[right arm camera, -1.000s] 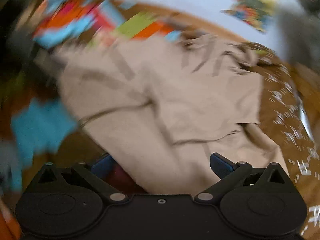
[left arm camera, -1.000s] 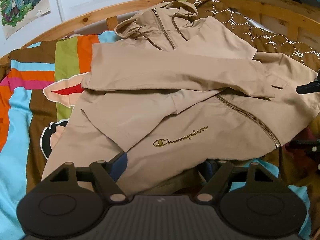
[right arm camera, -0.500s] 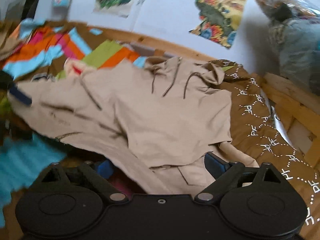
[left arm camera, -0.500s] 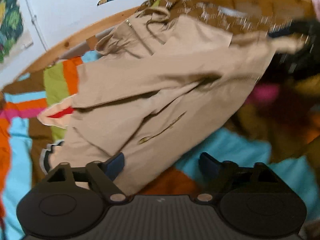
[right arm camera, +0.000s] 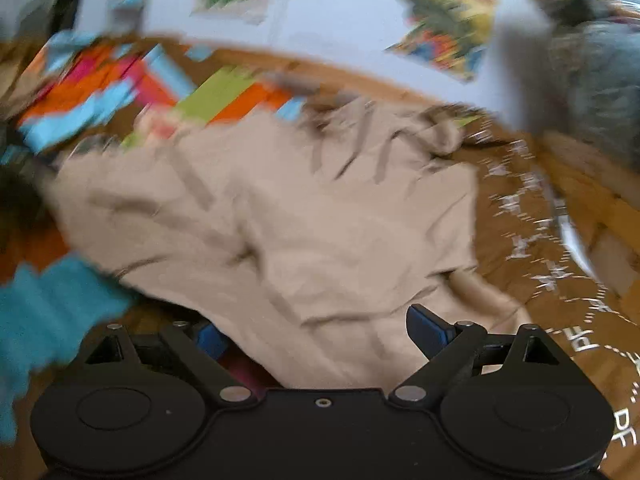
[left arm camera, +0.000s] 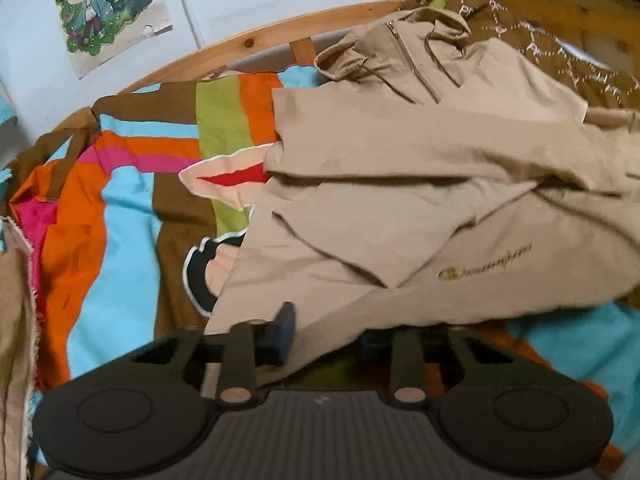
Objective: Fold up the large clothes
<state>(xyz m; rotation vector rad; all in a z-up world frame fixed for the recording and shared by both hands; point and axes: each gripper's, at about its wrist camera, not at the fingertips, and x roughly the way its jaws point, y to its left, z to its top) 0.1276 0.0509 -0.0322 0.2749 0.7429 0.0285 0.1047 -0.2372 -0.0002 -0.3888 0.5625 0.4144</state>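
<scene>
A beige zip-up Champion hoodie (left arm camera: 420, 208) lies spread on the bed, sleeves folded across the chest, hood toward the headboard. My left gripper (left arm camera: 326, 334) sits at the hoodie's bottom hem; its jaws have closed in around a fold of the hem, with the right finger hidden under the cloth. In the right wrist view the hoodie (right arm camera: 288, 232) is motion-blurred. My right gripper (right arm camera: 320, 336) has its jaws spread wide with the hem lying between them.
The hoodie lies on a striped multicolour blanket (left arm camera: 120, 216). A brown patterned cover (left arm camera: 560, 52) lies at the right. A wooden headboard (left arm camera: 248, 44) runs behind, with posters (left arm camera: 100, 12) on the wall. A grey bundle (right arm camera: 592, 92) sits at the far right.
The left gripper has swung back over the hoodie's hem and its jaws have narrowed onto the cloth. The right wrist view has moved and blurred; its jaws stay spread.
</scene>
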